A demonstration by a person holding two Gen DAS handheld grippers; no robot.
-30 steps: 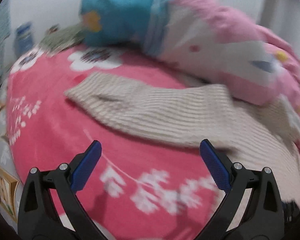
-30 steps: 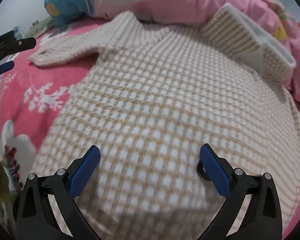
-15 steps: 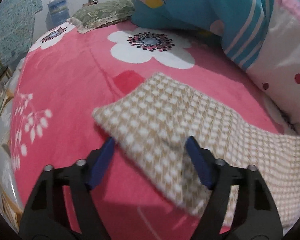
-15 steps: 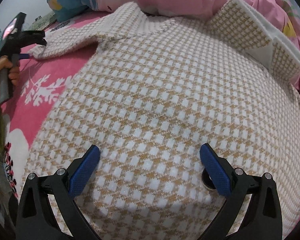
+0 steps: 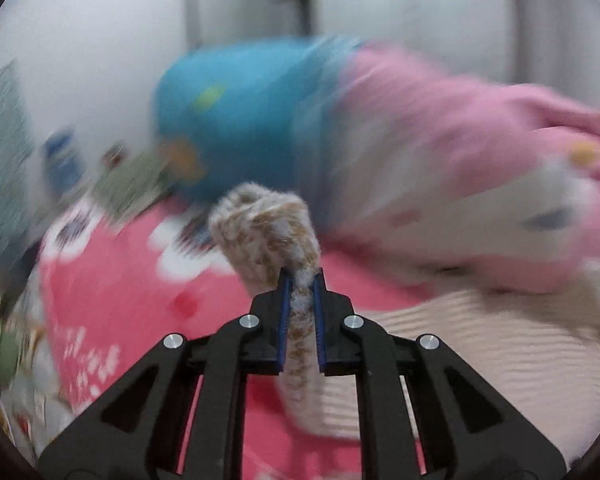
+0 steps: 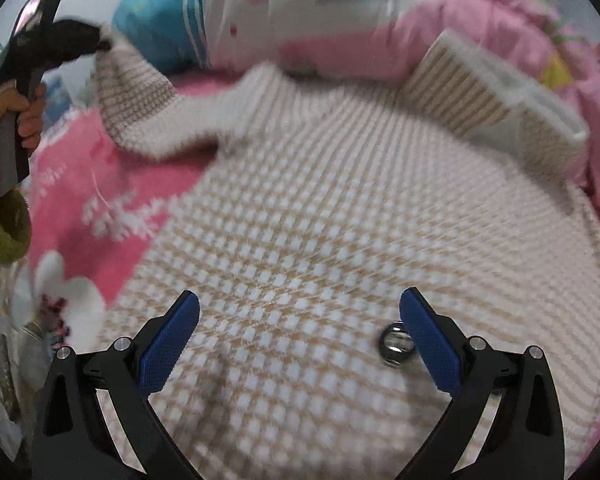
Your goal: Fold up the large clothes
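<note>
**Now the left gripper has the sleeve cuff pinched and lifted**

Over at the far left of the right wrist view, a hand (image 6: 24,120) with a green knitted cuff (image 6: 4,226) at its wrist holds the handle of the left gripper (image 6: 100,45). From its tip the sleeve (image 6: 140,108) of the sweater (image 6: 320,240) hangs up off the pink flowered blanket (image 6: 72,184) and slopes down to the sweater's body. In the left wrist view the left gripper (image 5: 300,280) shows close: its jaws have just been closing and now stand narrow, clamped on the sleeve end (image 5: 268,232), which bunches up in a fuzzy roll above the blue pads (image 5: 285,312) and trails down between them. Everything behind it is smeared by blur.

Moving right, the tan-and-white checked sweater lies flat across the blanket, filling the middle of the right wrist view. The right gripper (image 6: 300,340) hovers above its lower part with jaws wide apart and nothing between them. A small shiny metal ring (image 6: 396,344) rests on the knit just beside the right pad.

Further right, the other sleeve (image 6: 496,100) lies folded over itself near the sweater's upper corner. Behind it all sits a heap of bedding (image 6: 480,20), blue at the left end and pink and white to the right.
</note>
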